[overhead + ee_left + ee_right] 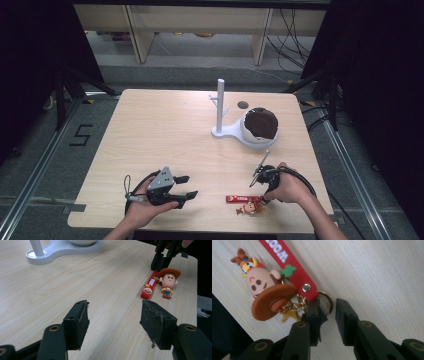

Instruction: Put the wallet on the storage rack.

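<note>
While the person's forearms reach in from the near edge of the pale wooden table point(165, 135) in the high view, the left gripper point(186, 194) lies low over the boards with its jaws spread wide and nothing between them, and the right gripper point(263, 198) points steeply down at the near right corner. Just beside the right gripper's tips lies a cowboy-figure keychain with a brown hat point(249, 208) on a flat red rubber strap point(236, 199), the strap running off toward the left gripper. Beyond both tools stands a white plastic stand with an upright post point(220, 107), and a white bowl with a dark brown inside point(260, 126) sits on its base. In the left gripper view, the two black jaws stand far apart over bare wood, with the strap point(148, 285) and the figure point(168, 281) ahead and to the right, and the right gripper point(163, 258) comes down just behind them. In the right gripper view, the jaws stand narrowly apart around the small metal key ring point(327, 302) at the strap's riveted end point(292, 267); whether they touch it, I cannot tell. The figure point(265, 291) lies just left of the jaws.
</note>
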### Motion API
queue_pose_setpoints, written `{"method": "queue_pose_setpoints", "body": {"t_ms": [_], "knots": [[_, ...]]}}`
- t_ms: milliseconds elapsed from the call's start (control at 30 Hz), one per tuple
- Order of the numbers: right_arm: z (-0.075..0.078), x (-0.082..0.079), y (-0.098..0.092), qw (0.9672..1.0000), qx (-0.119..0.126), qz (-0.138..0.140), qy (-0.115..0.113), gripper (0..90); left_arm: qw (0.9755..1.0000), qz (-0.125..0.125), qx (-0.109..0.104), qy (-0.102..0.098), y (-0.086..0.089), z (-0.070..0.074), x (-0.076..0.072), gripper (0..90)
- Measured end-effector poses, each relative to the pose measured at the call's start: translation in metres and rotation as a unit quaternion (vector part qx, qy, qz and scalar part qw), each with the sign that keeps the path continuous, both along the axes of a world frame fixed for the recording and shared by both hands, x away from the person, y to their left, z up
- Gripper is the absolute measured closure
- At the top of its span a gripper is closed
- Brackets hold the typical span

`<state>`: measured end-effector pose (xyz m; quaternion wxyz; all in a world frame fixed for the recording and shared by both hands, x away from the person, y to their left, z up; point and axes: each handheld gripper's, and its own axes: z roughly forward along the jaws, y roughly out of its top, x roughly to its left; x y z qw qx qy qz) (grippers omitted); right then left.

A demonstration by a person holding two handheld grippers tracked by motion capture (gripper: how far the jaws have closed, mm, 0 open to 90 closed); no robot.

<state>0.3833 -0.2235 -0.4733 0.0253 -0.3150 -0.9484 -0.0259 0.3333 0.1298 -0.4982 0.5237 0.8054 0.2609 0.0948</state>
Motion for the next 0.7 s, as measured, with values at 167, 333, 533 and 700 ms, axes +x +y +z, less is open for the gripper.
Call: {"method": "queue_pose_setpoints", "body": {"t_ms": [167, 333, 533, 700], "knots": [[0.0004, -0.0023, 0.0029, 1.0, -0.008, -0.005, -0.001, 74.3, 1.0, 0.003, -0.007, -0.001, 0.0031, -0.0002, 0.0021, 38.3], [-0.0002, 0.0017, 0.0028, 0.9993, 0.001, -0.034, 0.014, 72.5, 1.0, 0.008, -0.006, -0.002, 0.0061, 0.0, 0.0019, 38.4], [0.0062, 0.0038, 0.0044, 0.9996, 0.02, -0.021, 0.002, 68.9, 0.9999, 0.016, -0.006, 0.002, 0.0087, -0.0022, 0.0015, 38.4], [0.0078, 0.0041, 0.008, 0.9994, 0.03, -0.014, 0.001, 62.6, 0.9998, 0.017, -0.01, 0.004, 0.0084, -0.0035, 0.0009, 38.4]]}}
